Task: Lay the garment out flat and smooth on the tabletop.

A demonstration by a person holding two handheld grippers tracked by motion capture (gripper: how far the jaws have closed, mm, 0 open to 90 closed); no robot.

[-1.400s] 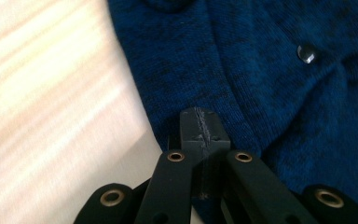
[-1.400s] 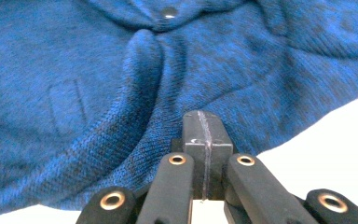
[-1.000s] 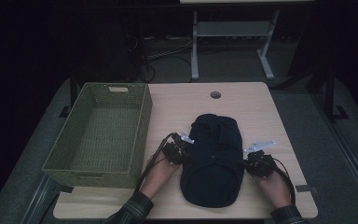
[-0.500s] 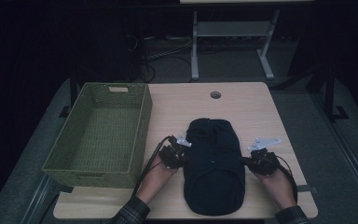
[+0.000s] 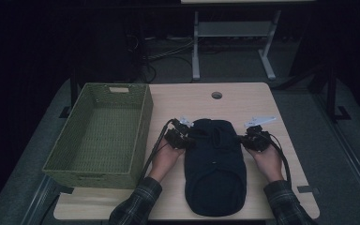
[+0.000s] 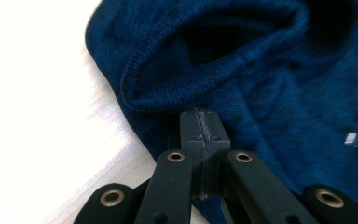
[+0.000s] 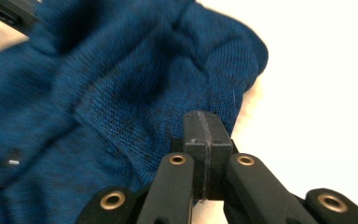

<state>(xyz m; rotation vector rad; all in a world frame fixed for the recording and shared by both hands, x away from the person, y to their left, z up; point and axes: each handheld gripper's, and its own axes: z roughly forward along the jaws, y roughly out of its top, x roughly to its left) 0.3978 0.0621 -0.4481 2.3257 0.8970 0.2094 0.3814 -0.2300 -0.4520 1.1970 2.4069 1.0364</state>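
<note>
A dark blue knit garment lies folded lengthwise on the wooden table, in front of the person. My left gripper is at its left edge near the far end and my right gripper is at its right edge. In the left gripper view the shut gripper rests against the garment just below a rolled hem. In the right gripper view the shut gripper touches the garment at its edge. I see no fabric between either pair of pads.
A green woven basket stands empty on the left part of the table, close to my left hand. A round cable hole is at the table's far edge. Desk legs and cables stand on the floor beyond.
The garment slid a little toward the person, then stayed put. Both grippers then moved away from the person along its sides, to its far end.
</note>
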